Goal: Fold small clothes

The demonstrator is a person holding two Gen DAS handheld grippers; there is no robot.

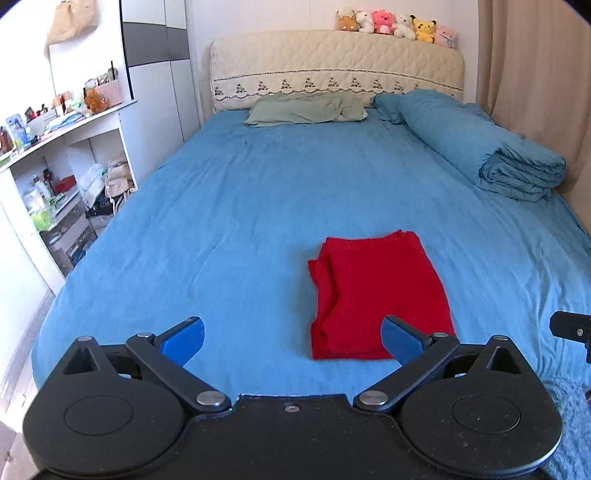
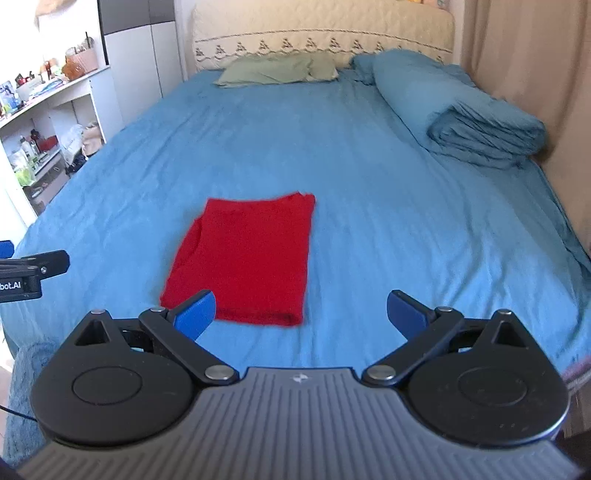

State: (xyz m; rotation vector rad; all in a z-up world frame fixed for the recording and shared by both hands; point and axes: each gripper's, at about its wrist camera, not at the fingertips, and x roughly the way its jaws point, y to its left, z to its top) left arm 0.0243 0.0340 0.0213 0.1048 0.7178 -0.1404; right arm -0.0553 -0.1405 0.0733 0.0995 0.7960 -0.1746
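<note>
1. A red garment [image 1: 376, 291] lay folded into a neat rectangle near the foot of a blue-sheeted bed [image 1: 221, 206].
2. The left gripper [image 1: 291, 336] and right gripper [image 2: 301, 312] hung above it, jaws spread wide, holding nothing.
3. The fold looked finished; any next move would likely call for setting the garment aside or fetching another.

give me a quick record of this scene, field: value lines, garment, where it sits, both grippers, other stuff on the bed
garment: red cloth, folded into a flat rectangle
location: near end of the blue bed sheet
left gripper: open, nothing between its pads, above the sheet
right gripper: open, empty, clear of the cloth
other bedding: green pillow at the headboard, folded blue quilt along the curtain side
on headboard: row of plush toys
</note>
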